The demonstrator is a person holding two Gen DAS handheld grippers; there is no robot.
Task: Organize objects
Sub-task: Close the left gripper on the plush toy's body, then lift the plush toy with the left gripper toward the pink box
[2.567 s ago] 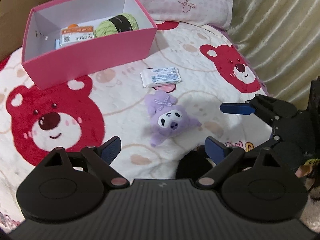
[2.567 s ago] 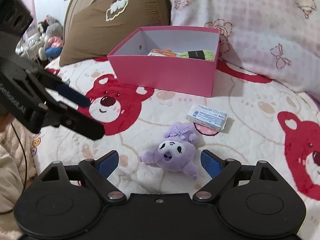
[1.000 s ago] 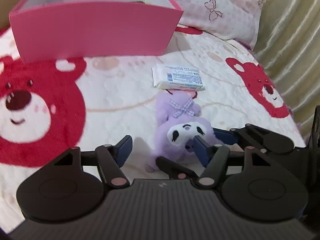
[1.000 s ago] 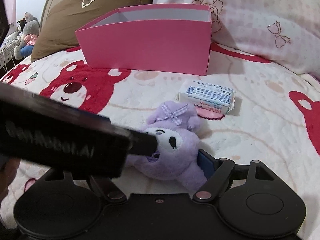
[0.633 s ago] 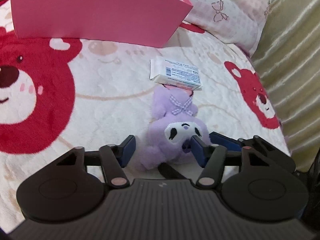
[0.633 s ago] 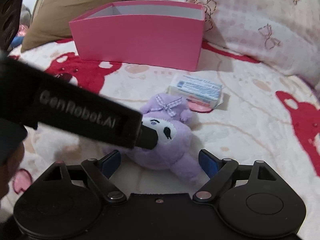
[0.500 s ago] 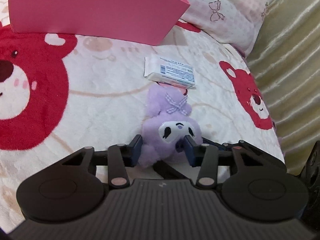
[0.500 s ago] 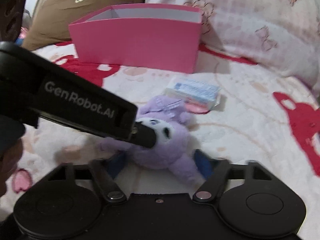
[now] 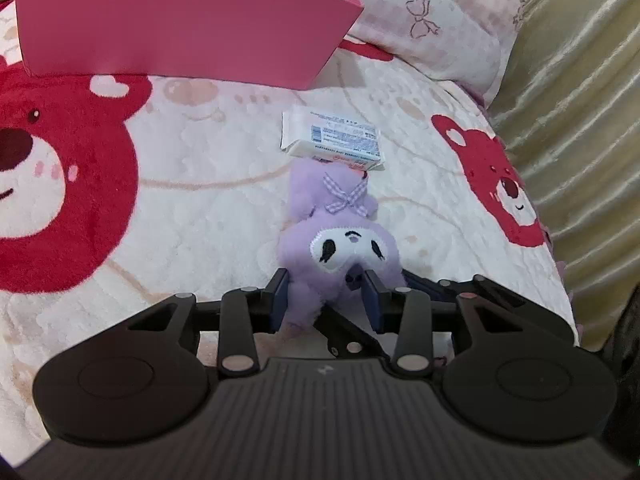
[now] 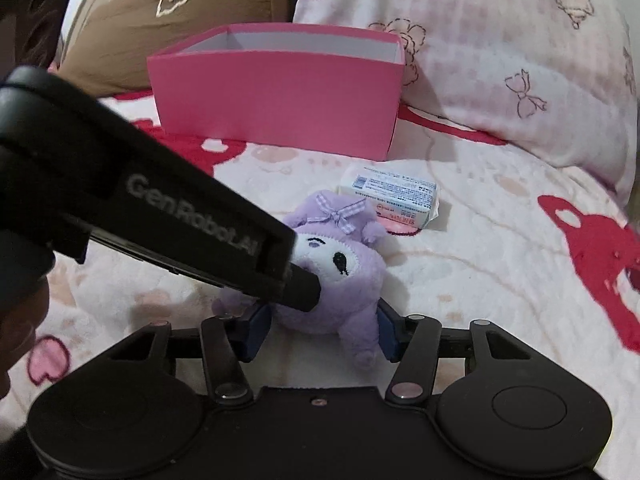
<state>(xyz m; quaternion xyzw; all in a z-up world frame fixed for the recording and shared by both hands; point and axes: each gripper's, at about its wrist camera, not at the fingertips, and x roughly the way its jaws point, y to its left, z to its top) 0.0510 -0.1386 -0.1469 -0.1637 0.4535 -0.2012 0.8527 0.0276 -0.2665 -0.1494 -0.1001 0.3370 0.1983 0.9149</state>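
A purple plush toy [image 9: 340,240] with a white face and checked bow lies on the bear-print blanket. My left gripper [image 9: 326,300] has its jaws closing, and both blue pads press into the toy's lower body. My right gripper [image 10: 320,330] comes at the plush toy [image 10: 344,272] from the other side. Its jaws are closing too, and the pads touch the toy's flanks. The left gripper's black body [image 10: 180,216] crosses the right wrist view and hides part of the toy's face. A white packet [image 9: 332,138] lies just beyond the toy's head.
A pink open box [image 9: 180,28] stands on the blanket behind the packet; its contents are hidden from here. A pink patterned pillow [image 10: 500,60] and a brown pillow [image 10: 160,20] line the back. Gold fabric [image 9: 580,100] rises at the right.
Both grippers came down to the plush from either side, and their jaws narrowed from wide apart until the pads reached it. The toy shifted slightly.
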